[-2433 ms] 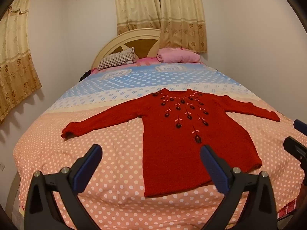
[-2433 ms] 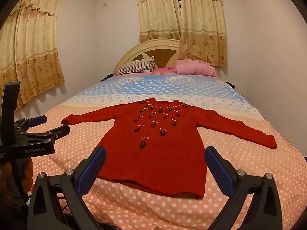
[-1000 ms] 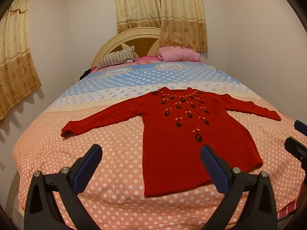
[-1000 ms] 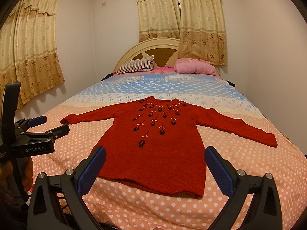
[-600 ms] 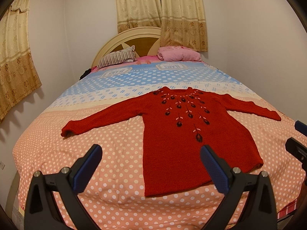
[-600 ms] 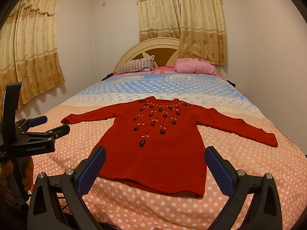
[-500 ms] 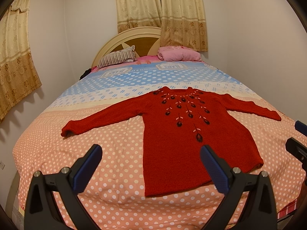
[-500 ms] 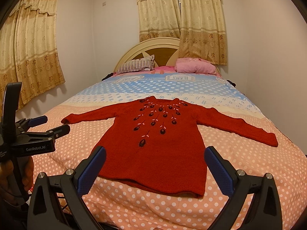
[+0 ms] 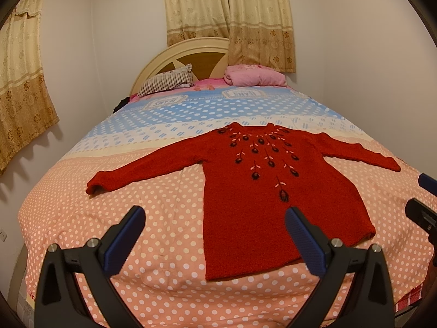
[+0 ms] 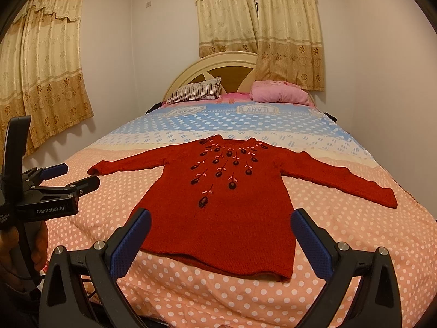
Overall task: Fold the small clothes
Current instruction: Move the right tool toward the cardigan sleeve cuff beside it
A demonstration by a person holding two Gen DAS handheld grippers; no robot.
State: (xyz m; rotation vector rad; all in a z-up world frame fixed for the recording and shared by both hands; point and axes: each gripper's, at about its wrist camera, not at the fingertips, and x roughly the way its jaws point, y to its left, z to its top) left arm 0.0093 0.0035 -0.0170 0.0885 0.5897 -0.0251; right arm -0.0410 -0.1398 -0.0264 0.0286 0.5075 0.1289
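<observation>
A small red knit sweater (image 9: 262, 196) (image 10: 226, 207) with dark embroidered flowers lies flat on the bed, front up, both sleeves spread out, hem toward me. My left gripper (image 9: 214, 239) hangs open above the bed's near edge, short of the hem's left corner. My right gripper (image 10: 221, 236) is open too, hovering just before the hem. Nothing is between either pair of blue fingers. In the right wrist view the left gripper (image 10: 68, 176) shows at the left, held by a hand.
The bed (image 9: 164, 273) has a pink polka-dot cover near me and blue further back. A striped pillow (image 9: 166, 83) and a pink pillow (image 9: 254, 78) lie by the headboard. Walls stand close on both sides; curtains (image 10: 41, 82) hang at left and behind.
Both views have shifted only slightly; the sweater lies unmoved and both grippers stay open.
</observation>
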